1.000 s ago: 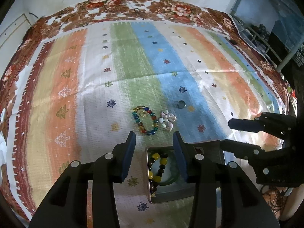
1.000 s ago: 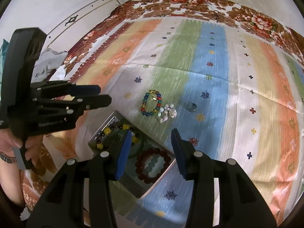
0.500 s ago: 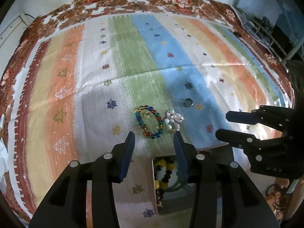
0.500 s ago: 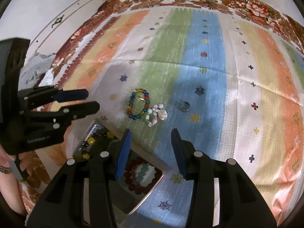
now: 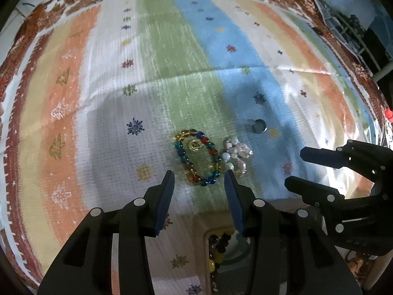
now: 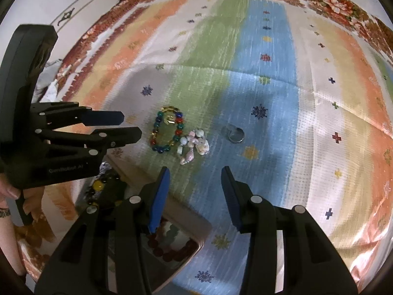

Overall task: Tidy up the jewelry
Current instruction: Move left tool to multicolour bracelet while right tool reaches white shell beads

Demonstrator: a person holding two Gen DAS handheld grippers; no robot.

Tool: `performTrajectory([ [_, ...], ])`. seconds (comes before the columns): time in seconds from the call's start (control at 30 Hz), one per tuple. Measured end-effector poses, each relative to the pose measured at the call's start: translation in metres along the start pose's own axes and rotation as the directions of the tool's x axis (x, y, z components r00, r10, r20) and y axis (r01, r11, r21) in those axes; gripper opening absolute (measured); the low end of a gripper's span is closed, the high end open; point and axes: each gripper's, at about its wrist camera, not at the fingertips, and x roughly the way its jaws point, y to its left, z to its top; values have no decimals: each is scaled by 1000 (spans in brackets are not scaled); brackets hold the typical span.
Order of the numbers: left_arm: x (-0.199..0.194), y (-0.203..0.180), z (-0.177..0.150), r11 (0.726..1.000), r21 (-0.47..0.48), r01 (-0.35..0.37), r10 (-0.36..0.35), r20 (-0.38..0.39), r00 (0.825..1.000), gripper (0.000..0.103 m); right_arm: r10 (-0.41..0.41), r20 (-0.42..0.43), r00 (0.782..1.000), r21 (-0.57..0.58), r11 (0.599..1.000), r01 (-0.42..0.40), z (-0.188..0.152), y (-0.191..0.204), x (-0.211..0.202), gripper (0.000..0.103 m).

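A multicoloured bead bracelet (image 5: 196, 156) lies on the striped cloth, also in the right wrist view (image 6: 168, 129). A pale shell bracelet (image 5: 235, 153) touches its right side (image 6: 194, 145). A small metal ring (image 5: 259, 125) lies further right (image 6: 235, 135). My left gripper (image 5: 199, 184) is open and empty, hovering just short of the bead bracelet. My right gripper (image 6: 195, 182) is open and empty, near the shell bracelet. A grey tray (image 6: 194, 223) below both grippers holds several bracelets, partly hidden by the fingers.
The striped cloth (image 5: 172, 49) has a floral border and covers the whole surface. A metal rack (image 5: 348, 32) stands at the far right. A hand holds the left gripper's handle (image 6: 7, 191).
Both grippers have moved forward over the cloth toward the loose bracelets. The tray has slid down toward the bottom of both views. Both grippers stay open.
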Motion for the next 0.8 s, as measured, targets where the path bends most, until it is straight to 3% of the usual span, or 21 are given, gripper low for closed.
performTrajectory([
  [0.8,55,15,20,1000,12,15,-13,-139,990,42,24,-141,990,0,1000,-25,29,-12,61,45],
])
